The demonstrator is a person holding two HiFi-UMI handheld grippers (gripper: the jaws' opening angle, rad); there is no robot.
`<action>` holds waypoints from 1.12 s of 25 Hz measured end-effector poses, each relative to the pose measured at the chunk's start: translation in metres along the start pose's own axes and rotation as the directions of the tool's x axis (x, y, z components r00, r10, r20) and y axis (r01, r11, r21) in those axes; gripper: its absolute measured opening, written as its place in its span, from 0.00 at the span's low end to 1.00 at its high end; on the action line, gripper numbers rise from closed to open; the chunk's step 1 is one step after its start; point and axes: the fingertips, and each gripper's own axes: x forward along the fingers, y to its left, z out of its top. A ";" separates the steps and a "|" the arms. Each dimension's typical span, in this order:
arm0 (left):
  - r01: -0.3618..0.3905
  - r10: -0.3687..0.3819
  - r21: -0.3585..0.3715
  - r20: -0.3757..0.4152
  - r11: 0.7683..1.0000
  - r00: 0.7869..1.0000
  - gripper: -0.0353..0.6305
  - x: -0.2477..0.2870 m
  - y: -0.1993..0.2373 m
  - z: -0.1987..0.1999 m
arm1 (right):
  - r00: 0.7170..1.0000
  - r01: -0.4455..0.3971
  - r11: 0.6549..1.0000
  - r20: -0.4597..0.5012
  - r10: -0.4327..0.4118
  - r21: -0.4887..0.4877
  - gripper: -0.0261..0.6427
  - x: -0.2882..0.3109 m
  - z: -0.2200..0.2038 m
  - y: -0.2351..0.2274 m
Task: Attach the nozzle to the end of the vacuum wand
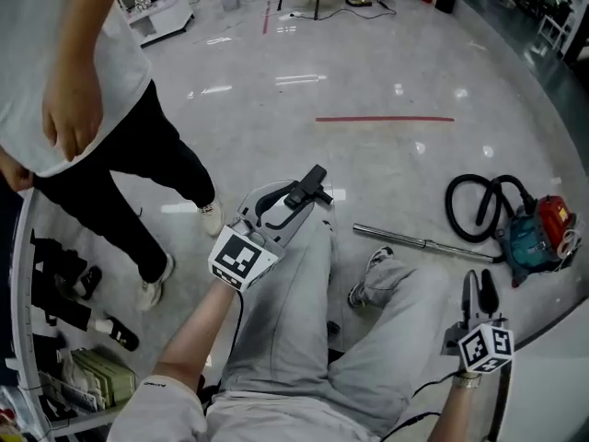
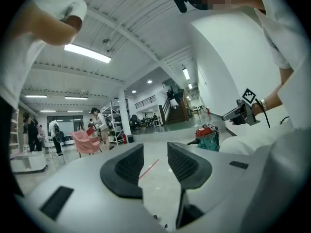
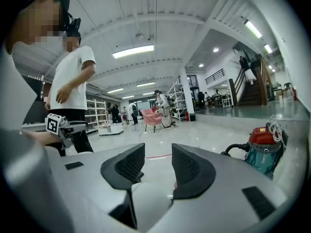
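Observation:
The metal vacuum wand [image 1: 425, 243] lies on the grey floor beyond my knees. Beside it sits the teal and red vacuum cleaner [image 1: 538, 233] with its coiled black hose [image 1: 477, 206]; it also shows in the left gripper view [image 2: 206, 136] and the right gripper view [image 3: 262, 147]. My left gripper [image 1: 316, 184] hovers over my left knee, pointing level, open, nothing between its jaws [image 2: 155, 152]. My right gripper [image 1: 479, 282] is at my right side, near the wand's end, open and empty too [image 3: 158, 154]. No nozzle shows in any view.
A person in a white shirt and black trousers [image 1: 110, 145] stands close at the left. A low shelf [image 1: 64, 339] with dark items and boxes is at the lower left. A white curved surface [image 1: 552, 376] lies at the lower right. A red line [image 1: 385, 118] marks the floor farther off.

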 end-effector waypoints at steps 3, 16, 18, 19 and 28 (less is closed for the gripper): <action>0.054 -0.053 0.043 -0.016 0.998 0.998 0.26 0.031 0.013 -0.007 | 0.999 0.013 0.997 -0.029 -0.015 -0.077 0.26 0.020 0.002 -0.007; 0.213 -0.177 0.105 -0.278 0.971 0.944 0.26 0.115 0.055 -0.130 | 0.983 -0.075 0.960 -0.179 0.026 -0.271 0.26 0.158 -0.039 -0.066; 0.196 -0.160 0.085 -0.321 0.977 0.934 0.26 0.115 0.071 -0.153 | 0.975 -0.099 0.956 -0.220 0.038 -0.276 0.26 0.174 -0.054 -0.068; 0.188 -0.154 0.070 -0.336 0.980 0.929 0.26 0.118 0.078 -0.163 | 0.971 -0.101 0.955 -0.238 0.034 -0.278 0.26 0.180 -0.060 -0.071; 0.207 -0.182 0.016 -0.410 0.978 0.894 0.26 0.159 0.106 -0.205 | 0.941 -0.080 0.947 -0.337 -0.031 -0.312 0.26 0.213 -0.096 -0.086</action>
